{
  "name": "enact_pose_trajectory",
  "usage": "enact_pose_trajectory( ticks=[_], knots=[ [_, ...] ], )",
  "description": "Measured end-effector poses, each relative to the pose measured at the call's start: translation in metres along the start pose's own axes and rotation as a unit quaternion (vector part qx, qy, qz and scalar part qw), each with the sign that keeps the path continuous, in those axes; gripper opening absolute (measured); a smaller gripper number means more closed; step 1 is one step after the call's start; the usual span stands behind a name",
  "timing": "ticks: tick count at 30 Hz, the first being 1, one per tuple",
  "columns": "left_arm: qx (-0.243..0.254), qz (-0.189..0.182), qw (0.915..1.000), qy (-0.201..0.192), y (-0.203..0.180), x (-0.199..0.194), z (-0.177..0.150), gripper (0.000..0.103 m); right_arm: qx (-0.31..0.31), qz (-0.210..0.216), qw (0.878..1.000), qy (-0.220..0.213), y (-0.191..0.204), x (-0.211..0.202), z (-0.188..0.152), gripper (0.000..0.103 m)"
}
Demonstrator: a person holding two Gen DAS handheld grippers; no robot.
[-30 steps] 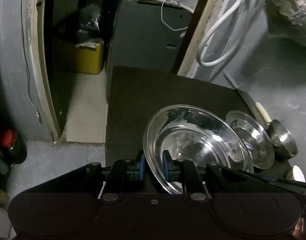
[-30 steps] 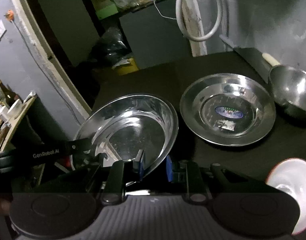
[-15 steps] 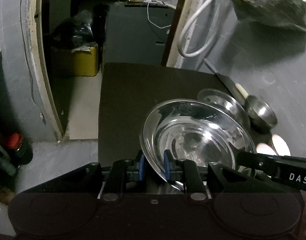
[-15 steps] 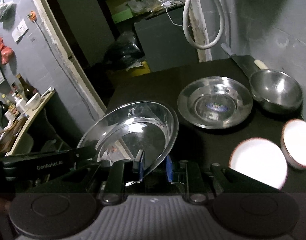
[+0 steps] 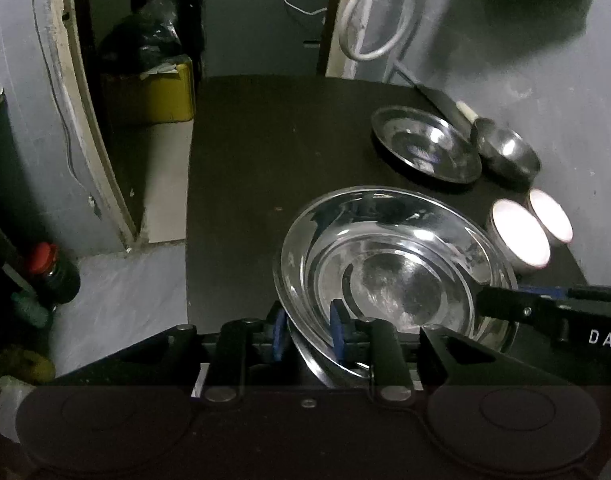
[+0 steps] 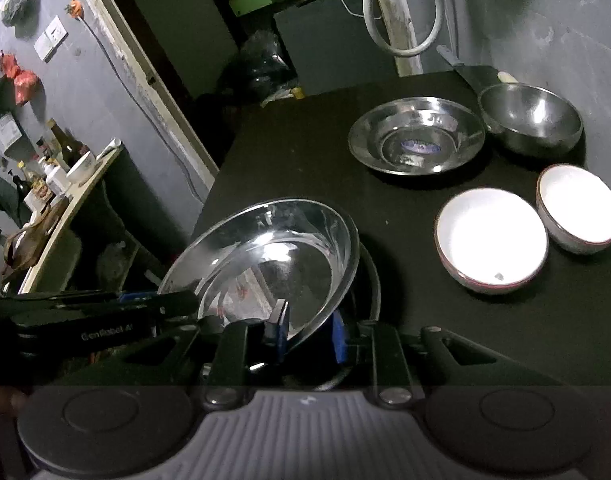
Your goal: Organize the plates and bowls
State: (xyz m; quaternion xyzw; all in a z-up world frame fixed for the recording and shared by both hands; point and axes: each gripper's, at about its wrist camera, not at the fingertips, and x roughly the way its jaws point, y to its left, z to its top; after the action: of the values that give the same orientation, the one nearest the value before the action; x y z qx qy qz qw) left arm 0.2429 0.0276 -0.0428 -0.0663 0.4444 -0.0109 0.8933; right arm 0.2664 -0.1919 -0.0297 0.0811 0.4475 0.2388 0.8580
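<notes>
A large shiny steel plate (image 5: 385,272) (image 6: 273,256) hangs tilted over the near part of the black table (image 5: 265,160), held by both grippers. My left gripper (image 5: 308,334) has the plate's near rim between its blue pads; its jaws are opening, though the pads still flank the rim closely. My right gripper (image 6: 309,330) is shut on the opposite rim. Each gripper shows in the other's view, the right gripper (image 5: 545,312) and the left gripper (image 6: 105,320). A smaller steel plate (image 6: 417,140) lies at the back.
A steel bowl (image 6: 533,120) sits beside the smaller plate near the grey wall. Two white bowls (image 6: 491,236) (image 6: 579,208) stand side by side at the right. A doorway and a cluttered shelf (image 6: 65,184) lie left of the table edge.
Both grippers have carried the large plate back, away from the smaller plate. The white bowls have come fully into view. The left pads stand slightly wider apart.
</notes>
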Motion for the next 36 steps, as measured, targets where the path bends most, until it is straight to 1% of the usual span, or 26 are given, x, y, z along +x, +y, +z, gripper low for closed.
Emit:
enact_pose_trajectory(
  ticks=[5,7,10,14,15,18,20,21,23,24,25,26,27,28,29,31,33,36],
  knots=[
    [0.006,0.01,0.9998,0.013,-0.011,0.004,-0.005,0.028,0.001,-0.003,1.0,0.01,-0.005,-0.002,-0.003,0.027],
    [0.01,0.013,0.9998,0.013,-0.014,0.004,-0.005,0.028,0.003,-0.001,1.0,0.015,-0.007,-0.001,-0.004,0.03],
    [0.015,0.021,0.9995,0.015,-0.017,0.006,-0.004,0.027,0.001,-0.002,1.0,0.022,-0.007,0.002,-0.006,0.031],
    [0.009,0.029,0.9993,0.02,-0.018,0.006,-0.002,0.028,-0.001,0.005,1.0,0.028,-0.007,0.004,-0.006,0.034],
    [0.007,0.032,0.9992,0.022,-0.018,0.007,-0.002,0.028,-0.002,0.006,1.0,0.029,-0.007,0.004,-0.007,0.036],
    [0.003,0.038,0.9991,0.021,-0.018,0.006,-0.001,0.034,-0.005,0.012,0.999,0.03,-0.006,0.004,-0.008,0.041],
    [0.004,0.042,0.9989,0.018,-0.019,0.005,0.001,0.042,-0.006,0.015,0.999,0.029,-0.006,0.004,-0.008,0.047],
    [0.005,0.045,0.9988,0.017,-0.02,0.004,0.001,0.044,-0.006,0.015,0.999,0.029,-0.007,0.004,-0.008,0.052],
    [0.005,0.049,0.9987,0.014,-0.021,0.003,0.003,0.057,-0.001,0.013,0.999,0.033,-0.01,0.004,-0.01,0.054],
    [0.004,0.051,0.9986,0.011,-0.021,0.003,0.004,0.061,0.002,0.015,0.999,0.033,-0.012,0.003,-0.011,0.058],
    [0.004,0.053,0.9986,0.008,-0.022,0.003,0.005,0.068,0.003,0.016,0.999,0.032,-0.013,0.001,-0.011,0.065],
    [0.004,0.054,0.9985,0.004,-0.022,0.002,0.007,0.075,0.002,0.015,0.999,0.029,-0.015,-0.001,-0.011,0.068],
    [0.004,0.056,0.9984,-0.002,-0.023,0.002,0.009,0.078,0.002,0.015,1.0,0.027,-0.016,-0.003,-0.012,0.075],
    [0.003,0.058,0.9983,-0.007,-0.024,0.001,0.011,0.084,0.002,0.014,1.0,0.025,-0.017,-0.005,-0.012,0.079],
    [0.003,0.06,0.9981,-0.012,-0.025,0.001,0.013,0.089,0.002,0.014,1.0,0.022,-0.019,-0.007,-0.012,0.081],
    [-0.001,0.06,0.9979,-0.023,-0.027,0.001,0.019,0.095,0.003,0.011,1.0,0.016,-0.023,-0.009,-0.01,0.088],
    [-0.006,0.058,0.9978,-0.033,-0.028,0.003,0.025,0.097,0.006,0.009,1.0,0.01,-0.027,-0.012,-0.007,0.092],
    [-0.011,0.06,0.997,-0.047,-0.031,0.008,0.036,0.101,0.012,0.003,1.0,-0.006,-0.034,-0.015,-0.002,0.103]
  ],
)
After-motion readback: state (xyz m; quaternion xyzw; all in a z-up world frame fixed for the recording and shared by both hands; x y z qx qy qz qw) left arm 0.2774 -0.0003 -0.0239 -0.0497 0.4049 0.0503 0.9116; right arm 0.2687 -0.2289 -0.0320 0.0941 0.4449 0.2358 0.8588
